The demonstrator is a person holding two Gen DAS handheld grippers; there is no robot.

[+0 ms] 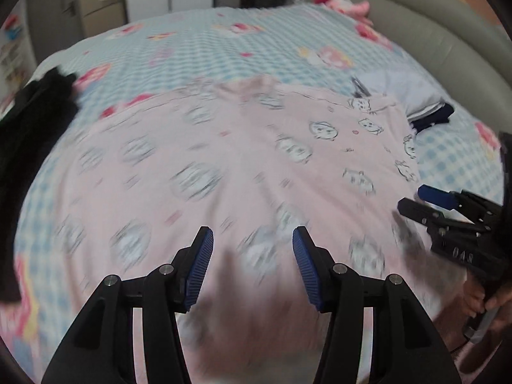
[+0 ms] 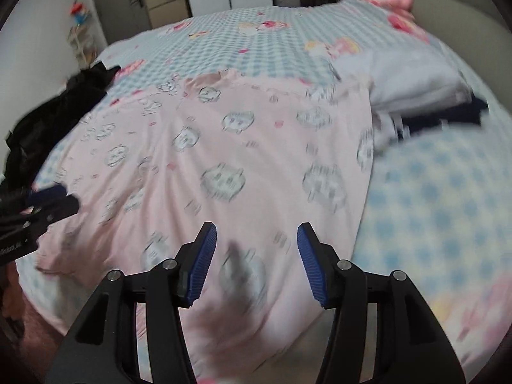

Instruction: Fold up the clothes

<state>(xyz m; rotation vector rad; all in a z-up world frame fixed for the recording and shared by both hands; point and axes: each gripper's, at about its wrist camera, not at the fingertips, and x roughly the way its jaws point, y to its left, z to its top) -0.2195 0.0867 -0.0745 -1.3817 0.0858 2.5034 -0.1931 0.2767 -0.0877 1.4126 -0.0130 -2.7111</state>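
Two grippers hover over the near hem of a pink printed garment (image 1: 224,166) — left gripper (image 1: 252,256) and right gripper (image 2: 257,252), each with jaws spread wide, blue pads holding nothing. Garment lies spread flat on the checked bedsheet (image 1: 198,48), its neckline at the far side. Black clothing (image 2: 51,121) sits bunched off its left edge; a folded white and navy pile (image 2: 416,96) touches its far right corner. Beyond — a padded headboard (image 1: 432,28). Much is motion-blurred.
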